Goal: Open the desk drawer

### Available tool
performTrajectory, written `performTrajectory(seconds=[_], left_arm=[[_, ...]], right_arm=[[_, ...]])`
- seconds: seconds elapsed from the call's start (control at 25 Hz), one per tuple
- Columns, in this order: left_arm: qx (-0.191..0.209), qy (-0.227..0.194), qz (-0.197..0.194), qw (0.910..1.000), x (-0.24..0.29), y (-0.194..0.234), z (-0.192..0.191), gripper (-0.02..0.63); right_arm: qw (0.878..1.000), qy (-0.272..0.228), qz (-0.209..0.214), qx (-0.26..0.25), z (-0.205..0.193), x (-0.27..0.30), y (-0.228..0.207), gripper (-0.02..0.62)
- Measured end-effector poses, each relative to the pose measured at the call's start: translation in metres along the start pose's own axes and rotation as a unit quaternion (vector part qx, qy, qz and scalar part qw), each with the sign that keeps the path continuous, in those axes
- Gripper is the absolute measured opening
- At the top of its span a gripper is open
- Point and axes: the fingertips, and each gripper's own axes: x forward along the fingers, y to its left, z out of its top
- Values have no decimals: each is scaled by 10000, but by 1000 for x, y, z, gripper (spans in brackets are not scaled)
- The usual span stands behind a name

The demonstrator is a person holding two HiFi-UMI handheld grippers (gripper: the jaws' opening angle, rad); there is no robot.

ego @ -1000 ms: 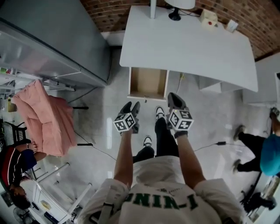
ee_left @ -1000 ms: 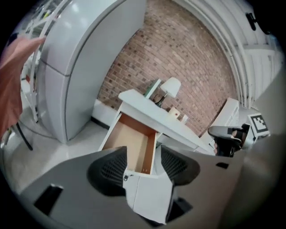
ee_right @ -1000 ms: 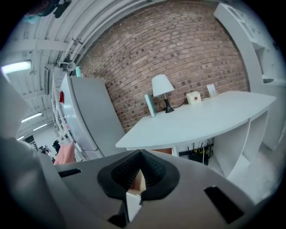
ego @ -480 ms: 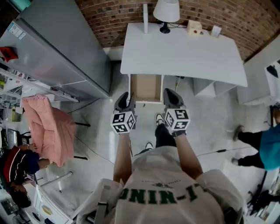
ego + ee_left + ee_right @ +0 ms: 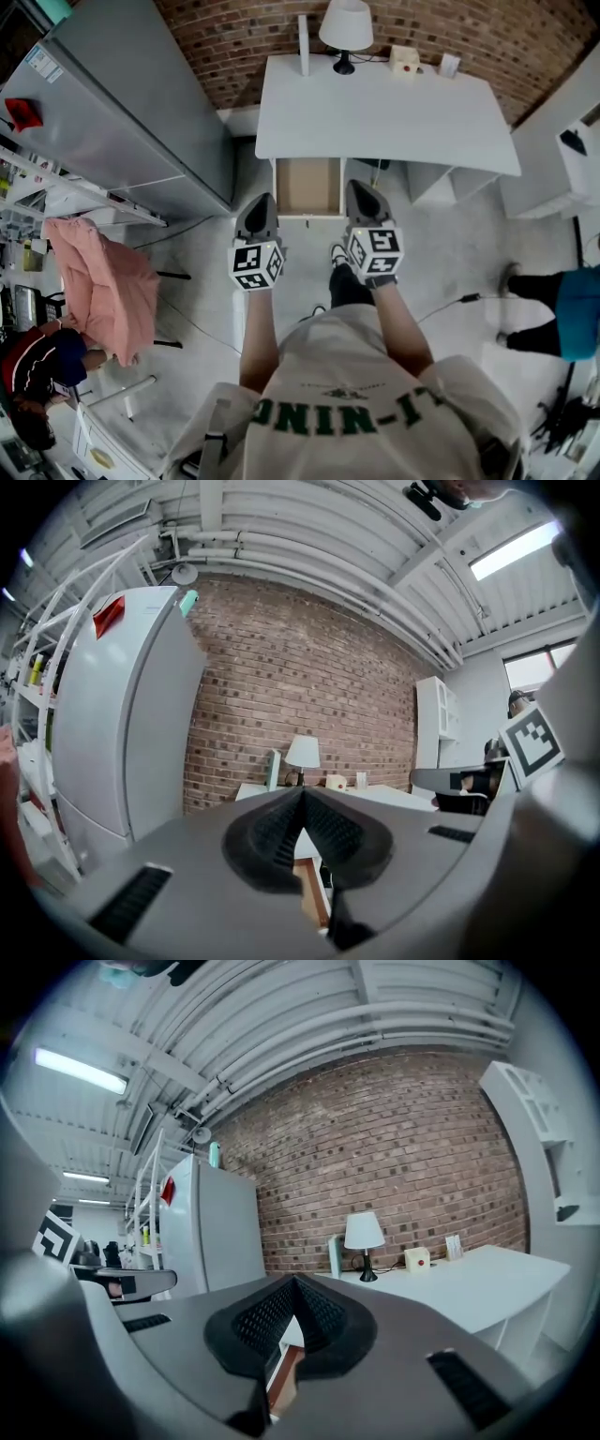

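The white desk (image 5: 384, 112) stands against the brick wall. Its drawer (image 5: 307, 186) is pulled out below the front edge, and its bare wooden bottom shows. Both grippers hang in the air in front of the drawer, apart from it. My left gripper (image 5: 258, 204) is shut; its jaws have just been closing with nothing between them. My right gripper (image 5: 362, 194) is shut and empty too. In the left gripper view the pads of my left gripper (image 5: 302, 791) meet, and the drawer (image 5: 314, 902) shows below them. The right gripper view shows my right gripper (image 5: 294, 1281) closed above the drawer (image 5: 284, 1382).
A grey fridge (image 5: 122, 103) stands left of the desk. A lamp (image 5: 345, 28) and a small box (image 5: 405, 60) sit at the desk's back. A pink cloth (image 5: 103, 281) hangs on a rack at the left. A person in blue (image 5: 562, 314) is at the right, and a cable (image 5: 450, 305) crosses the floor.
Both grippers have risen from near the floor toward the camera. The left jaws have gone from open to shut. The drawer stays pulled out.
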Motion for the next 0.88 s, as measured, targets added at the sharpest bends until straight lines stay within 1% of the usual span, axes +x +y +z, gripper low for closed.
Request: performTrajectory(seconds=[0.16,0.4,0.52,0.68,0.76,0.88], left_arm=[[69,-60,-30,10000,0,-1,6,2],[52,-107,-83,9999,8,-5,5,0],[68,-54,-132,9999,15,-5,2,0],[5,157,-101,9998,31,-1,-18,0],[-136,284,-38,9995,42,6,-36,2],[-468,529,75,9975,59,19,-70,2]], right_arm=[[10000,-4,-79,-12,1,-3,2,2],[9999,4,-112,-8,-4,0,-1,0],[9999,73,-134,-24,-8,6,-4,0],[9996,207,-166,-44,-16,17,-13,0],[9995,273,-167,-41,-22,26,-19,0],[9993,357,-132,-30,-31,44,-28,0]])
